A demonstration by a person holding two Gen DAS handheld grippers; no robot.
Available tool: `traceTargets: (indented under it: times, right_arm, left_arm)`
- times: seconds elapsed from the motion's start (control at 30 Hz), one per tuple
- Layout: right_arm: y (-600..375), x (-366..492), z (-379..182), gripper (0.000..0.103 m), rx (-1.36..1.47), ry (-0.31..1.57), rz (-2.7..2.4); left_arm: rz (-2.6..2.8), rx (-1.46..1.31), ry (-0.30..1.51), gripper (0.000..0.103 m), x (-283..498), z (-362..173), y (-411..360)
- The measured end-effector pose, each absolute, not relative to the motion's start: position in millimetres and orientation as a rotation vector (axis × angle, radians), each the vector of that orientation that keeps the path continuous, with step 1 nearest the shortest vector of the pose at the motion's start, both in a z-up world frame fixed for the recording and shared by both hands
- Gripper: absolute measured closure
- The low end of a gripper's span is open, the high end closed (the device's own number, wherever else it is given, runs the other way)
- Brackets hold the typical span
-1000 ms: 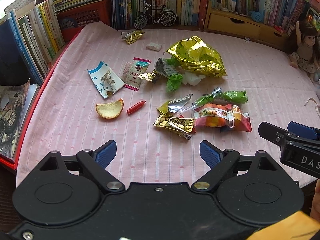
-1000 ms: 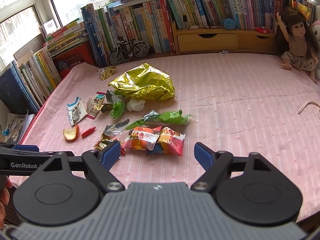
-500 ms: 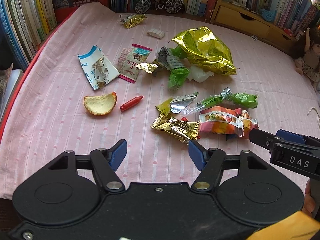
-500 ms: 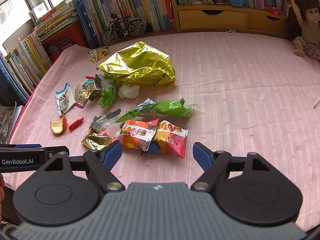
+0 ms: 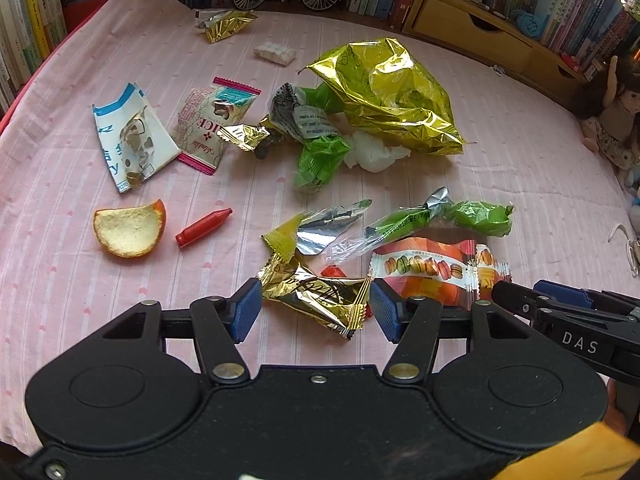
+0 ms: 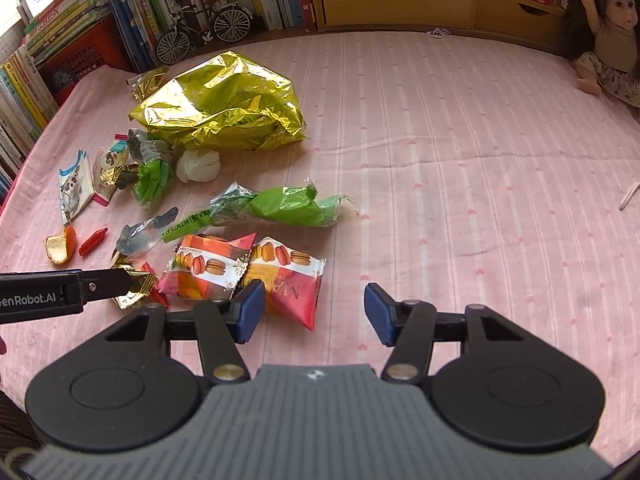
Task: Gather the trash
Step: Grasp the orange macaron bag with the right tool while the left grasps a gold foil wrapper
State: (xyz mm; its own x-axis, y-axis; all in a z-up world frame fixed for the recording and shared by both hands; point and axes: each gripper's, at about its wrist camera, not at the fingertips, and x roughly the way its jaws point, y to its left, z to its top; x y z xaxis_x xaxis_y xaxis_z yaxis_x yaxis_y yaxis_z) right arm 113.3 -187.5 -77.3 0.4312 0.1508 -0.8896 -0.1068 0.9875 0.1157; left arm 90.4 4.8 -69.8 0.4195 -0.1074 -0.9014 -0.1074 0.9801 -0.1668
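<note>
The left tool [image 5: 316, 308] has its jaws partly open, and they have just been closing. A crinkly gold wrapper [image 5: 316, 294] sits between the blue pads, but the pads do not press it yet. It is very light, thin and slippery, so it will crush and may slide out; the thick folded middle looks like the best place to pinch.

The right tool [image 6: 314, 312] is also partly open and has just been closing. It holds nothing. The red corner of the macaron packet [image 6: 288, 280] lies between its pads. That packet is puffy and soft, and a sealed edge should give a firmer hold.

At 12 o'clock from the left tool lie a twisted green wrapper [image 5: 440, 220] and silver scraps. At 10 o'clock are an orange peel [image 5: 128, 232] and a small red cap [image 5: 204, 226].

Farther off sits a big gold foil bag [image 5: 388, 96], light but bulky.

The pink bed cover [image 6: 460, 180] is bare at 1 to 3 o'clock, so there is room there. The two tools are close together and could bump. Books [image 6: 132, 0] and a toy bicycle [image 6: 204, 32] line the far edge.
</note>
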Motion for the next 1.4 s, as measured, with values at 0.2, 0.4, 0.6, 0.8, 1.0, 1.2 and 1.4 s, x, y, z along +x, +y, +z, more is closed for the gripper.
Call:
traceTargets:
  times: [0.2,0.4,0.6,0.8,1.0,1.2,1.4]
  right_arm:
    - [-181.1,123.7,-84.5,0.033,0.040,1.125,0.184]
    - [-168.2,132.2,-92.9,0.031,0.033,1.138,0.222]
    - [-161.8,132.7,-100.3,0.048,0.063,1.166,0.251]
    - [-169.6,117.3,-87.5,0.051,0.102,1.114,0.241]
    - [-186.1,99.0,-78.6,0.050,0.136,1.100,0.190]
    - [-201.6,81.0,-75.6,0.050,0.174,1.096,0.123]
    - [-208.5,66.6,-71.9,0.049,0.183,1.086,0.106]
  left_arm:
    - [0.005,-0.227,1.162,0.050,100.0,-83.9,2.8]
    - [0.001,-0.237,1.143,0.075,90.6,-82.2,6.9]
    - [0.011,-0.252,1.124,0.090,75.4,-73.8,16.0]
    - [0.004,-0.233,1.098,0.089,64.1,-65.2,17.9]
    - [0.032,-0.208,1.072,0.042,68.4,-67.7,12.4]
    - [0.011,-0.161,1.092,0.022,82.3,-83.7,-2.9]
    - [-0.004,-0.146,1.114,0.056,84.0,-90.0,-5.9]
